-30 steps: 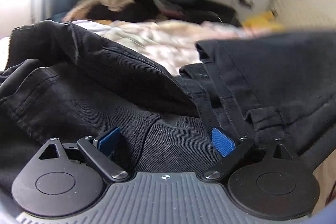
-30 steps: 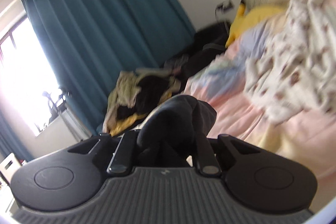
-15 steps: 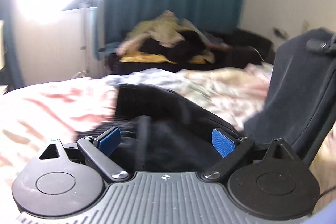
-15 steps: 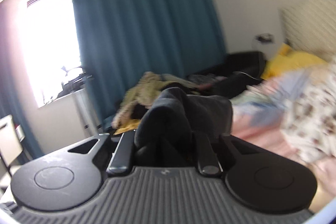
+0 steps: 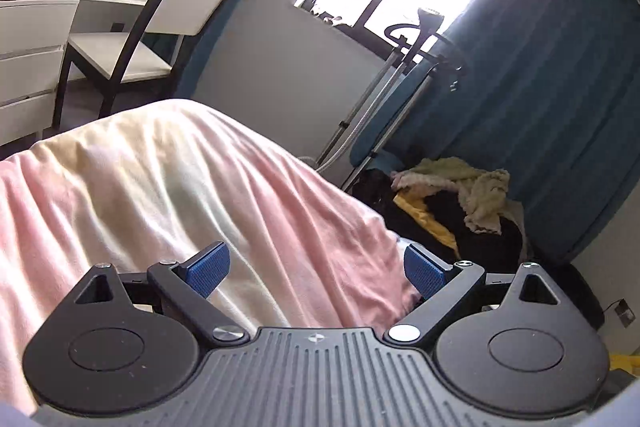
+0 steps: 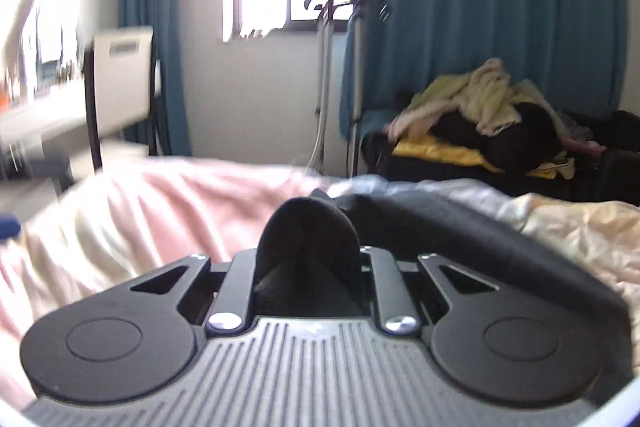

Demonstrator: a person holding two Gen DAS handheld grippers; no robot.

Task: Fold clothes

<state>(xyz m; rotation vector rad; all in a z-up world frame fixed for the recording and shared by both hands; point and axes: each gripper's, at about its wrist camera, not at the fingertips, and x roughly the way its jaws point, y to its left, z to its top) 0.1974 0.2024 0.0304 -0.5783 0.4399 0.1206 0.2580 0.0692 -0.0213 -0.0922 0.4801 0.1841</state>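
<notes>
While right gripper (image 6: 307, 263) clamps dark garment (image 6: 460, 227), left gripper (image 5: 316, 267) spread, empty, over pink blanket (image 5: 180, 179).

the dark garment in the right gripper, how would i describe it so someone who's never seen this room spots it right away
Start at the bed with the pink blanket. At its near edge the right gripper is shut on the dark garment, a bunched fold between its fingers, the rest trailing right across the bedding. Unlike the clothes pile by the teal curtain, it is plain black and alone on the bed.
</notes>
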